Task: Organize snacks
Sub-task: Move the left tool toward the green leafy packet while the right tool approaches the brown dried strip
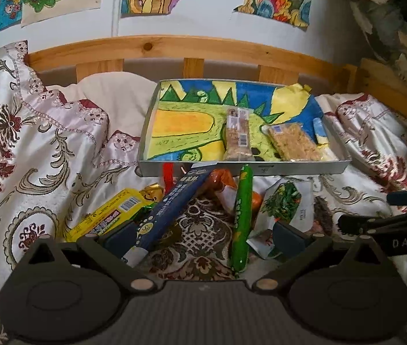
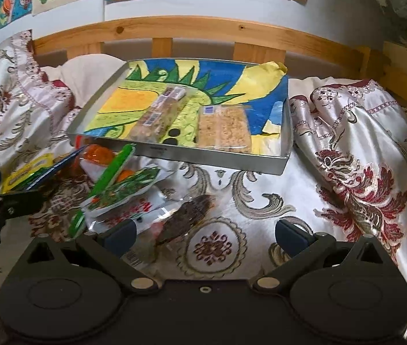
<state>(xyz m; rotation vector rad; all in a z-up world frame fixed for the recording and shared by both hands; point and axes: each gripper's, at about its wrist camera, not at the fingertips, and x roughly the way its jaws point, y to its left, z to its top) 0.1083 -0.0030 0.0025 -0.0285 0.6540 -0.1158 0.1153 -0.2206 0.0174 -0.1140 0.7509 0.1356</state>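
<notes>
Metal tray (image 1: pixel 289 169) edge, snack pile (image 1: pixel 203 201) below

Metal tray (image 2: pixel 220 163), glossy satin bedspread (image 2: pixel 355 132).

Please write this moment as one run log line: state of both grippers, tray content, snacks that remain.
left gripper: open, empty | right gripper: open, empty | tray: two snack bars | snack pile: on bedspread, outside tray

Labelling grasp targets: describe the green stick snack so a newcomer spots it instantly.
Start at the shallow metal tray with the dinosaur drawing on the bed. Just in front of its near wall lies a pile of loose snacks. The green stick snack is the long thin bright-green tube running from the tray toward the camera, right of the dark-blue box; nothing else there is slim, round and green.
</notes>
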